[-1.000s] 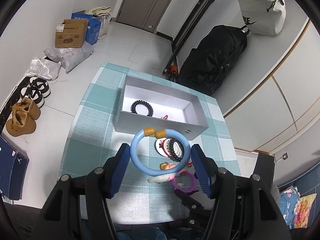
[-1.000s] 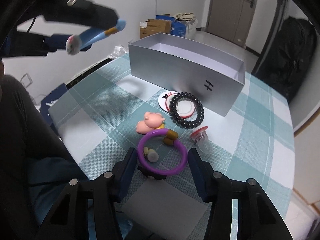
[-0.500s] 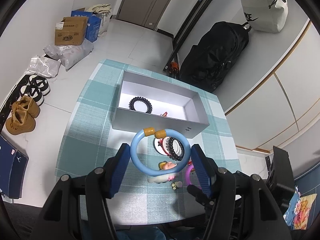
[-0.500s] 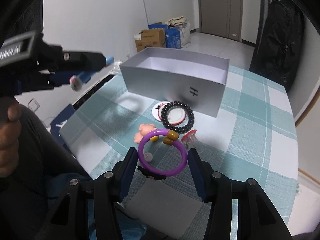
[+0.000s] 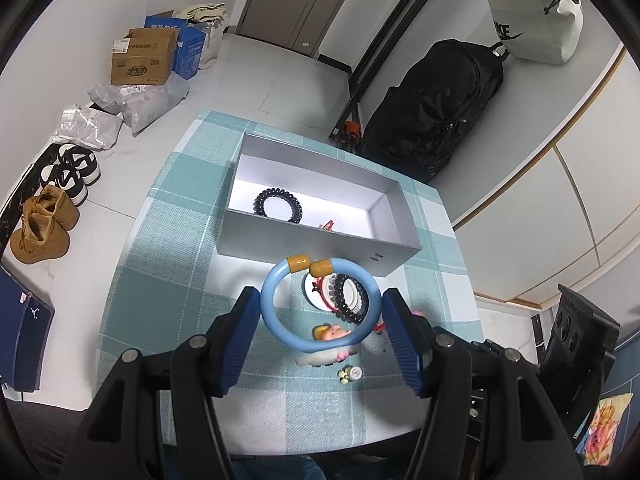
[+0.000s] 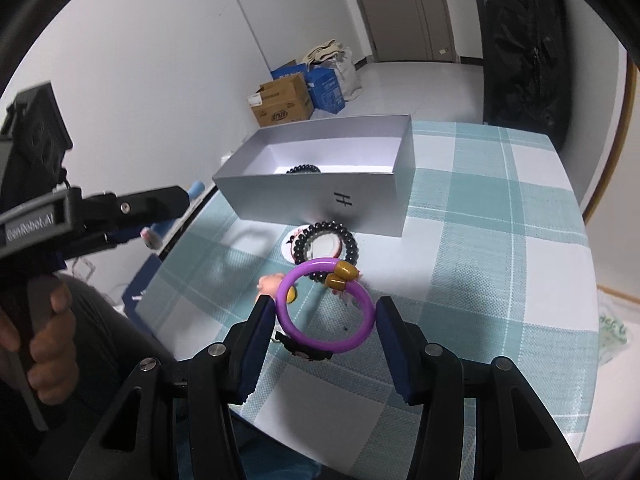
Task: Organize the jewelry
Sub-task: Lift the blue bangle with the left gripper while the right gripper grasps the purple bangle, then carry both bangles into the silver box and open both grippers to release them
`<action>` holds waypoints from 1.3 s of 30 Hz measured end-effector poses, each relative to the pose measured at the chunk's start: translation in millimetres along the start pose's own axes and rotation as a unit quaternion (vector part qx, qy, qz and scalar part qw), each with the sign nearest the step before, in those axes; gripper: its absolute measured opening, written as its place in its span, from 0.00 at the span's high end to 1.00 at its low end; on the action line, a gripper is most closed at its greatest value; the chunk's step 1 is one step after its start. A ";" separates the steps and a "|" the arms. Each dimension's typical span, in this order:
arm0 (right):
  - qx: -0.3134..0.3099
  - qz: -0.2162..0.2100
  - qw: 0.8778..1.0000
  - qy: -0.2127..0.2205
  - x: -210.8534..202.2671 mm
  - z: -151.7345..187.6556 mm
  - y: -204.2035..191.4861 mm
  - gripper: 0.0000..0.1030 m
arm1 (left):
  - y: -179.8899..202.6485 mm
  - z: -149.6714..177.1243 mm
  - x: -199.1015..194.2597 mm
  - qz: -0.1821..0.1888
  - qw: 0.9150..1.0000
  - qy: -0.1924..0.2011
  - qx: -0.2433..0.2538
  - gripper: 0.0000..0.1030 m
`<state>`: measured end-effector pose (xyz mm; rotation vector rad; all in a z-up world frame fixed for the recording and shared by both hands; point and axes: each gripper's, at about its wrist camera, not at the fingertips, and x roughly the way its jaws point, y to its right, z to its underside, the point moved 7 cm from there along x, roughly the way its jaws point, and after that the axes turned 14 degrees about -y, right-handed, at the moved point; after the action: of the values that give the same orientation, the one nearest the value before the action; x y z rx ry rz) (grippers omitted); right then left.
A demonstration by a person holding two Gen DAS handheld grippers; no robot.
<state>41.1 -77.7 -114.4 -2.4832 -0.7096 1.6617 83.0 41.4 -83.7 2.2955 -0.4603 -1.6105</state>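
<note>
- My left claw is clamped on a pale blue plastic bangle with two mustard end caps, its blue pads pressing the ring's two sides; the bangle hangs in the air above the surface, short of the box.
- My right claw grips a purple plastic bangle with mustard end caps the same way, held clear of the teal-and-white checked cloth on the surface.
- The open grey cardboard box marked with an "H" sits on the far half of the cloth; a black coiled hair tie lies on its white floor, and a small red piece shows just over the near wall.
- Between my claws and the box, just beside its near wall, a second black coiled hair tie rests on a round white-and-red disc.
- Closer to me lie a small pink pig figure and a tiny yellow-and-white charm, the figure partly hidden behind the blue bangle.
- The box's near wall stands between both bangles and its inside.
- In the right wrist view my left hand clasps the other claw's handle at the left edge.
- Past the surface, on the floor: a brown cardboard carton, tan boots, black-and-white sneakers and a black backpack.
</note>
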 end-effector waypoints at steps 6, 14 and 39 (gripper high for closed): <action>0.003 -0.014 1.000 0.008 -9.1 -13.0 1.8 0.51 | 6.7 -10.0 2.3 -0.005 1.000 0.008 0.006 0.44; 0.000 -0.037 0.999 0.018 -19.0 -42.8 4.4 0.51 | 8.6 -25.7 3.7 -0.011 1.000 0.021 0.003 0.44; -0.021 -0.087 0.996 0.013 4.1 -133.4 8.7 0.51 | -0.3 -72.9 24.1 0.006 1.000 -0.005 -0.014 0.44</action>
<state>164.0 -58.1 -65.6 -2.3875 -0.9378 1.5672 159.5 35.8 -80.5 2.2614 -0.4504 -1.6122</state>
